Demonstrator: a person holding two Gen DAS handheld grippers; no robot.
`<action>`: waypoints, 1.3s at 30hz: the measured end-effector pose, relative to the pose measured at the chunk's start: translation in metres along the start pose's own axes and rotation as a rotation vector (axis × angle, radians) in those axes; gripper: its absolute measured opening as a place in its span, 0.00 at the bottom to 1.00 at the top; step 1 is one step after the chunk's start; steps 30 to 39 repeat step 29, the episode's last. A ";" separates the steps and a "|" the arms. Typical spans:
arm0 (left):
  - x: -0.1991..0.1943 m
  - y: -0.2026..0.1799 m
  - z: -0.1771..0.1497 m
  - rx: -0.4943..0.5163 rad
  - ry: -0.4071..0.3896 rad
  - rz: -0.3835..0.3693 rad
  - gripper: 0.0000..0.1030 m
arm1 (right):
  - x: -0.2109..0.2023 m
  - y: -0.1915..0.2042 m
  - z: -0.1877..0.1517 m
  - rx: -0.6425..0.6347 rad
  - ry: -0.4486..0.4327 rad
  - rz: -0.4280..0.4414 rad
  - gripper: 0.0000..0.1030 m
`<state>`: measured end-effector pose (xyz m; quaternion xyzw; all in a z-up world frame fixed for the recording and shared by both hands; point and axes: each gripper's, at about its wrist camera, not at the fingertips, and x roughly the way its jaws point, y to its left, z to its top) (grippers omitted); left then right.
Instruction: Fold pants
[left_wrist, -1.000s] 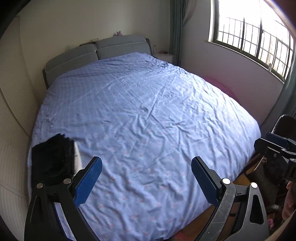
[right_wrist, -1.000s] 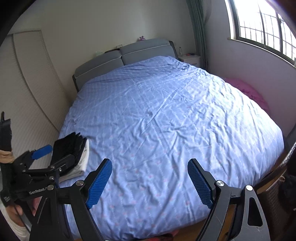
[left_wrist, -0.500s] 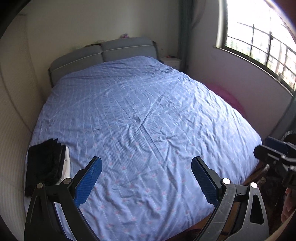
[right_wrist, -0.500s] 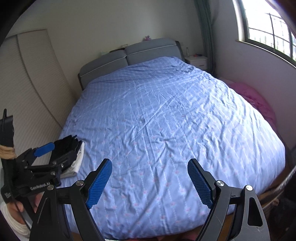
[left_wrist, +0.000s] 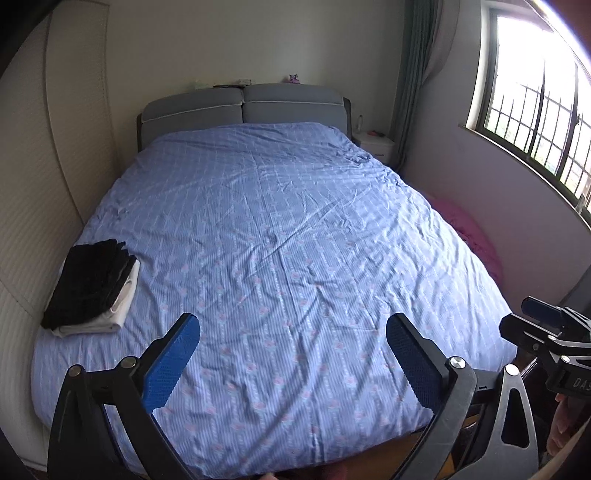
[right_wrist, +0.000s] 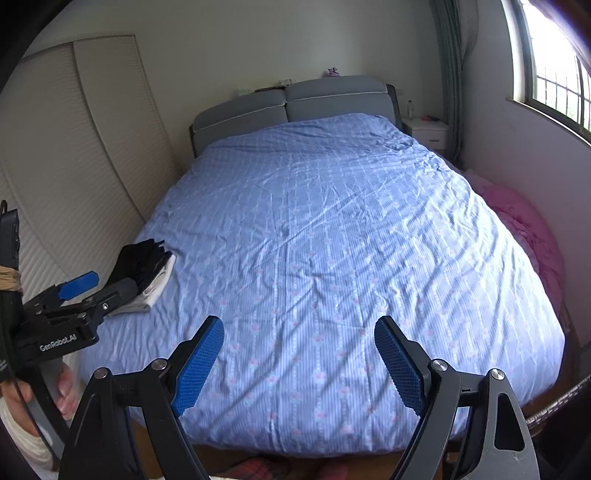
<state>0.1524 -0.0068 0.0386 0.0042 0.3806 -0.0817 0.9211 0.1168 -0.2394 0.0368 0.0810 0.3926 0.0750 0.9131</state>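
Observation:
A stack of folded clothes, black pieces (left_wrist: 88, 280) over a white one (left_wrist: 123, 299), lies at the near left edge of the blue bed (left_wrist: 288, 236). The right wrist view shows the same stack (right_wrist: 146, 267) partly behind the left gripper's body. My left gripper (left_wrist: 293, 332) hovers above the foot of the bed, open and empty. My right gripper (right_wrist: 299, 334) hangs over the same end of the bed (right_wrist: 332, 240), open too, nothing between its blue pads. No unfolded pants show on the cover.
A grey headboard (left_wrist: 243, 107) and a white nightstand (left_wrist: 376, 144) stand at the far end. A pink heap (right_wrist: 528, 236) lies between bed and window wall. A wardrobe (right_wrist: 74, 147) runs along the left. A dark basket rim (right_wrist: 554, 406) sits at lower right. A hand (right_wrist: 55, 391) grips the left tool.
Both grippers have drawn back from the bed and shifted sideways, so the bed looks more centred and the folded stack has moved up into fuller view. The jaws keep the same wide gap.

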 end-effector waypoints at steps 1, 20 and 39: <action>-0.003 -0.003 -0.002 -0.001 -0.008 0.009 1.00 | -0.001 -0.001 -0.001 -0.001 -0.001 0.005 0.82; -0.034 -0.023 -0.015 0.016 -0.073 0.087 1.00 | -0.014 -0.012 -0.012 -0.018 -0.016 0.046 0.82; -0.036 -0.023 -0.017 0.008 -0.074 0.081 1.00 | -0.017 -0.011 -0.012 -0.016 -0.017 0.041 0.82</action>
